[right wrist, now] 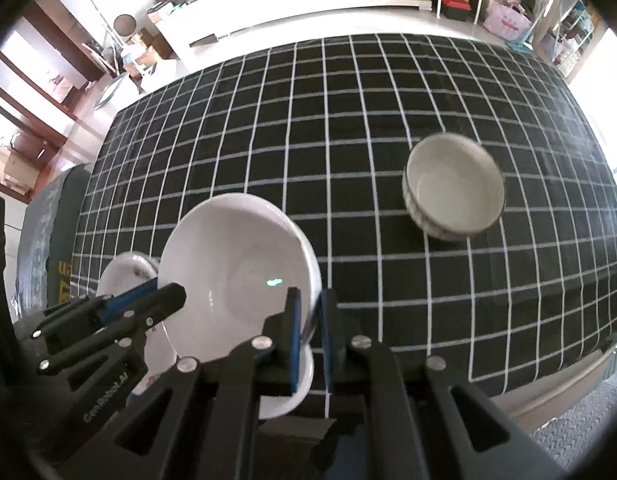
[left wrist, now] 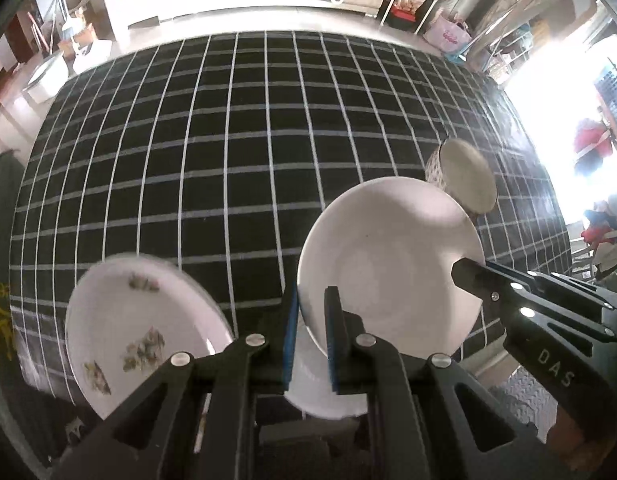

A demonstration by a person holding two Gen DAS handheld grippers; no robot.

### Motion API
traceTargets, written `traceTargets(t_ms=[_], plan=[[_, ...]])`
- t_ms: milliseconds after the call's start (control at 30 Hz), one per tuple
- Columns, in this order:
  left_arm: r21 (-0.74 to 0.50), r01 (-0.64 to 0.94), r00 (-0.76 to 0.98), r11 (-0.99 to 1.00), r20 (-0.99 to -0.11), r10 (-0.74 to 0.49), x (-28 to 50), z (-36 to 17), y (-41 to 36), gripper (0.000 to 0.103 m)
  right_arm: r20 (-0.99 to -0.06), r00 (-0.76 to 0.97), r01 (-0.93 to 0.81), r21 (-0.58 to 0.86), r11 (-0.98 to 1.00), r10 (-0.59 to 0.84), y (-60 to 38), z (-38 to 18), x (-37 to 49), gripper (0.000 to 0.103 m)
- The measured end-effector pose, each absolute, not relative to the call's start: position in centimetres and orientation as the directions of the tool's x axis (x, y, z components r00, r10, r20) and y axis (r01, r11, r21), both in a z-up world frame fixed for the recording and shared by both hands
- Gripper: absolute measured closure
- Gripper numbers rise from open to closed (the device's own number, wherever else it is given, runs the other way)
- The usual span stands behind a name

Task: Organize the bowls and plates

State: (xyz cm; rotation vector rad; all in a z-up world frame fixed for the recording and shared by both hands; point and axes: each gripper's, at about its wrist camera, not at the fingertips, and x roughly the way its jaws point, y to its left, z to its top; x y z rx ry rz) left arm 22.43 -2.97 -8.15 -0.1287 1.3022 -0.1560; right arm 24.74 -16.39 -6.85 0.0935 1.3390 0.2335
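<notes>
The left gripper (left wrist: 311, 320) clamps the near rim of a plain white bowl (left wrist: 388, 264), tilted up off the black checked tablecloth (left wrist: 228, 140). The right gripper (left wrist: 468, 276) reaches in from the right onto the bowl's far rim. A floral plate (left wrist: 140, 332) sits left, and a patterned bowl (left wrist: 464, 176) lies behind.

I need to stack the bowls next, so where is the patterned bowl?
The patterned bowl sits alone on the checked tablecloth, far right in the right wrist view, beyond the plain white bowl held by both grippers.
</notes>
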Motion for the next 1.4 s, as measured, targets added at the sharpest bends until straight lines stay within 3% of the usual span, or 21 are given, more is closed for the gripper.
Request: traceTargets(t_ms=[467, 1400], plan=[[-0.147, 0.03, 0.219, 0.989, -0.964, -0.15, 17.4, -10.4, -1.6, 0.094, -0.966, 0.127, -0.103, 0.212, 0.972, 0.224, -15.5, -10.1, 20.4, 0.091], [-0.179, -0.003, 0.205, 0.984, -0.963, -0.175, 17.5, -12.1, -0.5, 0.094, -0.969, 0.11, -0.123, 0.206, 0.971, 0.22, -15.3, -11.7, 19.8, 0.09]])
